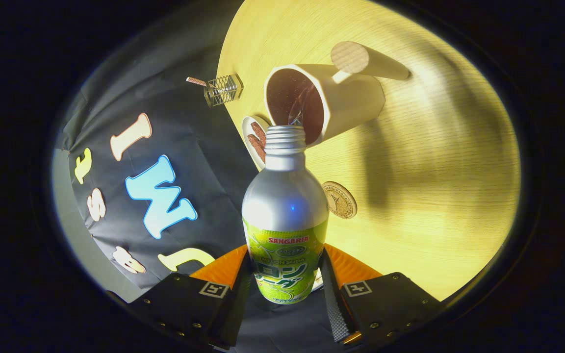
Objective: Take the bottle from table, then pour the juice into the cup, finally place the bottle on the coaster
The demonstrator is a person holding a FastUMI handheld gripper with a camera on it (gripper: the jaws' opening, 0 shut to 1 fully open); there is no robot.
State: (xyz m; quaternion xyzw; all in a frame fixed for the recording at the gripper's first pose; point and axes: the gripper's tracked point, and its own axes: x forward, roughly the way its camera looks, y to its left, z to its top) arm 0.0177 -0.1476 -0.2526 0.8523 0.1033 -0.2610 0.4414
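Observation:
My gripper [285, 284] is shut on a silver bottle [285, 206] with a green label, both fingers pressing its lower body. The whole view is rolled, so the bottle is tipped over. Its open threaded mouth [285, 131] sits right at the rim of a white cup [321, 100] with a dark inside and a thick handle. A thin stream shows between the mouth and the cup's inside. A round golden coaster [340, 199] lies on the wooden table [434, 171], beside the bottle's shoulder and nearer to me than the cup.
A small white plate [255, 139] with brown pieces lies beside the cup, behind the bottle's neck. A clear square holder [223, 89] stands near the table's edge by the black cloth wall. Bare wood stretches beyond the coaster.

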